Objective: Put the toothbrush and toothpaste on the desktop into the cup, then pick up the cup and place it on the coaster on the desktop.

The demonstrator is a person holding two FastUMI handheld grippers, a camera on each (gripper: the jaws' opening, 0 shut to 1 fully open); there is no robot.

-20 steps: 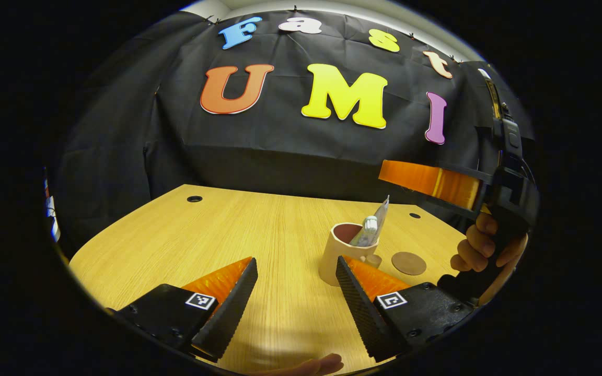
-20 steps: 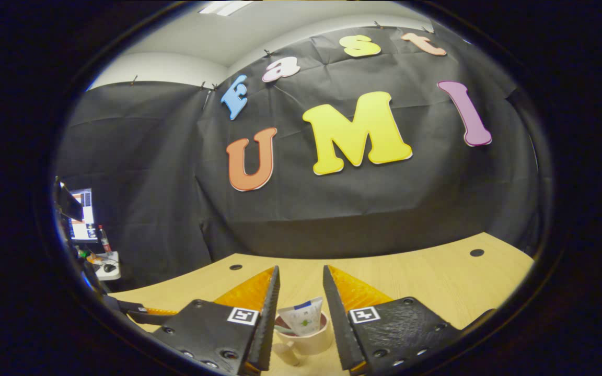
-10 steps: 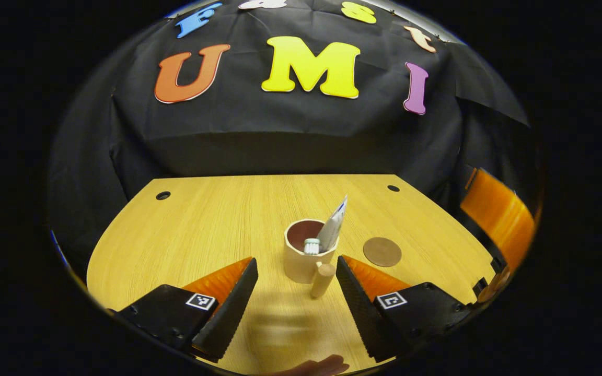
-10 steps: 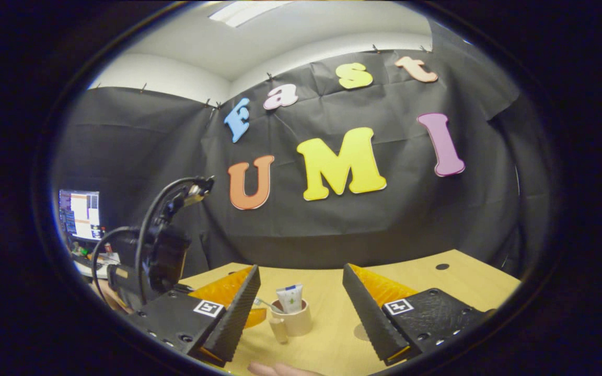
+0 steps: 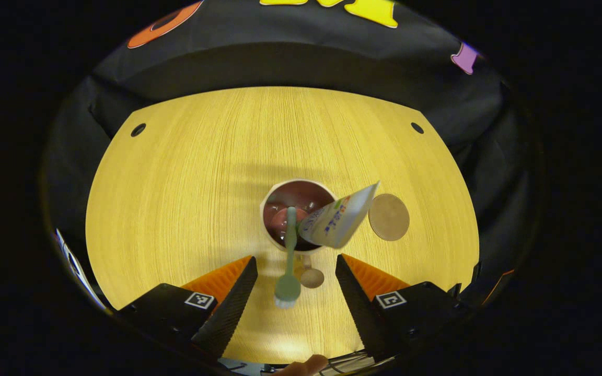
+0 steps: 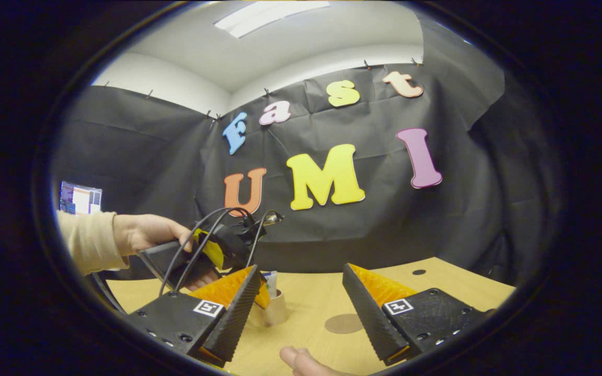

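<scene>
In the left gripper view I look almost straight down into a beige cup (image 5: 274,194) with a dark red inside. A green toothbrush (image 5: 290,245) stands in it, head up, and a white toothpaste tube (image 5: 338,219) leans out to the right. My left gripper (image 5: 294,259) hangs open above the cup's near side, over its handle (image 5: 311,278). A round brown coaster (image 5: 389,216) lies just right of the cup. My right gripper (image 6: 301,268) is open and holds nothing; beyond it are the cup (image 6: 276,312), half hidden by its left finger, and the coaster (image 6: 344,324).
The wooden desktop (image 5: 191,172) has small cable holes at its far corners. In the right gripper view a sleeved hand (image 6: 144,232) holds the other gripper (image 6: 201,256) over the cup. A fingertip (image 6: 301,360) is at the bottom edge, and a lit screen (image 6: 80,197) stands far left.
My left gripper rose and tipped down until it looks into the cup from above. My right gripper opened, let go of the toothpaste tube and drew back from the cup.
</scene>
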